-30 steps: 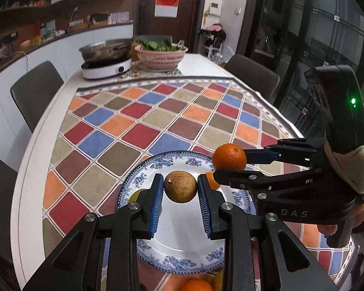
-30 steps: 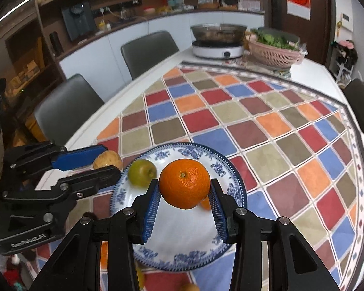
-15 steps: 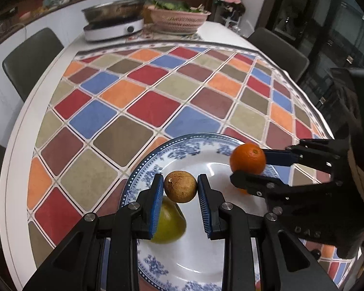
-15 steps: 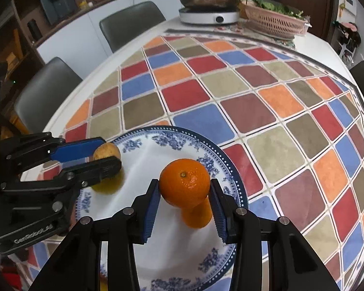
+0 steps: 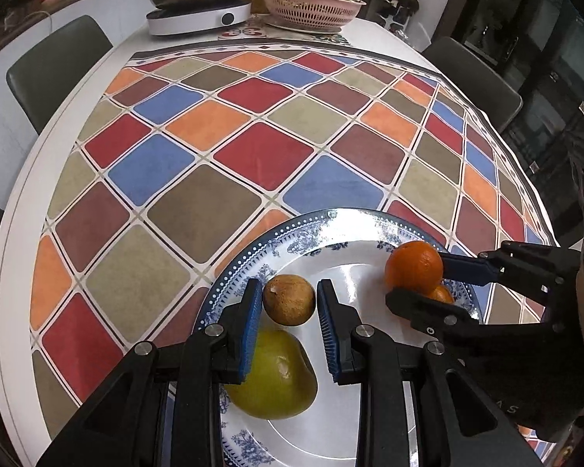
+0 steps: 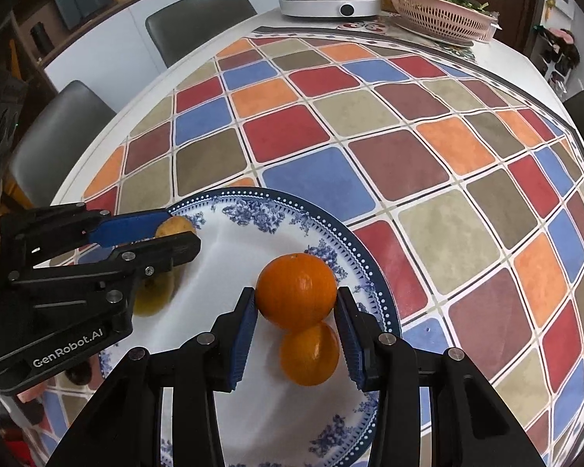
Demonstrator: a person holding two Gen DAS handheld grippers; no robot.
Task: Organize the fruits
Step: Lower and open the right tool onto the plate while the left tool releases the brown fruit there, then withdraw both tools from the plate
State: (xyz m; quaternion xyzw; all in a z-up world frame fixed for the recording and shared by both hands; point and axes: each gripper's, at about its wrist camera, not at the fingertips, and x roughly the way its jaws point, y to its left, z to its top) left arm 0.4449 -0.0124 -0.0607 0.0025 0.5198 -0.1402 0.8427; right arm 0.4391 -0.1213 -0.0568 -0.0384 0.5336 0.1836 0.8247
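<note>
Left wrist view: the bottom of the plate [image 5: 253, 264] is cut off by the picture edge and hidden by the black arms. A yellow-green pear [image 5: 276, 377] lies on the plate, and the left claw [image 5: 290, 311] covers part of it. The claw is almost closed and squeezes a small brown fruit [image 5: 289, 299] between its blue pads [image 5: 249, 334]. The brown fruit is round, dull and a bit rough, and it sits just above the pear. On the right side, the right claw [image 5: 418, 278] holds a bright orange [image 5: 413, 264]. A second orange [image 5: 442, 294] peeks out behind it, mostly hidden.

Right wrist view: the right claw [image 6: 296, 303] is open only as wide as the orange [image 6: 296, 290], and its blue pads [image 6: 245, 334] press on both sides. The orange is shiny and round. Right under it a second orange [image 6: 309, 354] rests on the plate [image 6: 354, 241]; whether the two touch is hard to tell. On the left, the left claw [image 6: 175, 235] holds the brown fruit [image 6: 171, 227], but only a small bit of it shows. The pear [image 6: 155, 295] below is blurry and half hidden. The plate sits at the near edge of a checked cloth [image 6: 331, 132].
</note>
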